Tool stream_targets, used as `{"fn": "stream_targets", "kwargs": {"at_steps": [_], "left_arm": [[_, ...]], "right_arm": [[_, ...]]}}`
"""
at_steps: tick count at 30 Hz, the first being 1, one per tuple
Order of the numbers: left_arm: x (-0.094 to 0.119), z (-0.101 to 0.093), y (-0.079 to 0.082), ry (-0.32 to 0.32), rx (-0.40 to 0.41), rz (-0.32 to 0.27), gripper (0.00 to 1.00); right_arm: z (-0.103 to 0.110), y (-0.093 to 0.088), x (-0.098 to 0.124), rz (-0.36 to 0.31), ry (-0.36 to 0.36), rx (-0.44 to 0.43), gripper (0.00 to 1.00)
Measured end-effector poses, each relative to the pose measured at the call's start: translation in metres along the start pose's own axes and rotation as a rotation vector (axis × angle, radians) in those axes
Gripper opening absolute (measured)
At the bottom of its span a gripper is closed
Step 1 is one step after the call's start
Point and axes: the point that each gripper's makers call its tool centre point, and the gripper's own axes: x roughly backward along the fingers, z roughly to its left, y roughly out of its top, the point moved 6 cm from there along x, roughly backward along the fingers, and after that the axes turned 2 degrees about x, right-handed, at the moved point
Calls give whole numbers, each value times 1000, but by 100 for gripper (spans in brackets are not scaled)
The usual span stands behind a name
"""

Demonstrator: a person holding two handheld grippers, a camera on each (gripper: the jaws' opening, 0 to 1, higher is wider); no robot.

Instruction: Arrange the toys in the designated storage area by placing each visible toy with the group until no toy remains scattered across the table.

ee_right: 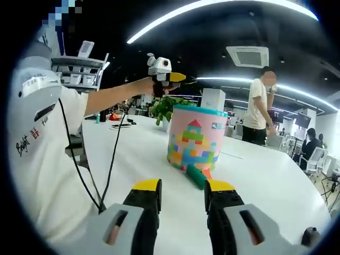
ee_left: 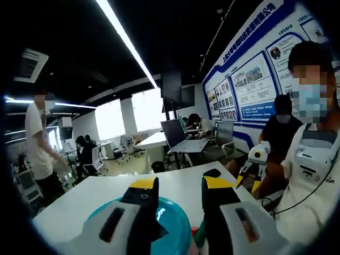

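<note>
Both pairs of jaws stand apart with nothing between them. In the left gripper view the left gripper (ee_left: 180,194) hangs over a teal bucket rim (ee_left: 172,218), which sits at six o'clock on the white table (ee_left: 106,194); a small red-and-green bit of a toy shows between the jaws at the very bottom, too little of it to name. From the rim the tabletop runs bare to its far edge at about twelve o'clock and to the left edge at nine. At three o'clock a person in a white vest stands close against the table, holding the right gripper (ee_left: 254,169) beside the edge.

In the right gripper view the right gripper (ee_right: 183,194) points across the table (ee_right: 276,180) at the toy bucket (ee_right: 195,139), printed with coloured blocks, standing upright at twelve o'clock. A green block (ee_right: 195,175) lies against its foot, touching it, with an orange piece just beside. Bare white surface lies between the jaws and the block, and more spreads to three o'clock up to the curved edge. At eleven o'clock the left gripper (ee_right: 166,74) is held high above the bucket. Another person stands beyond the table at one o'clock.
</note>
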Motion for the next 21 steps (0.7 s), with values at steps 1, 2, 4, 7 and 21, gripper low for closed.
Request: {"fn": "stream_targets", "kwargs": {"at_steps": [1, 2, 4, 7, 21], "left_arm": [[-1, -3, -1, -2, 3, 5, 37], [-1, -5, -2, 3, 34, 18, 37], [-3, -11, -3, 9, 52, 16, 37], [-4, -22, -7, 8, 53, 22, 37], [-15, -73, -26, 9, 96, 61, 35]], "right_arm": [[1, 0, 0, 0, 0, 2, 33], [1, 1, 1, 0, 0, 5, 33], [3, 2, 2, -2, 1, 11, 32], [4, 3, 2, -3, 2, 17, 32], [-12, -3, 17, -4, -60, 0, 31]]}}
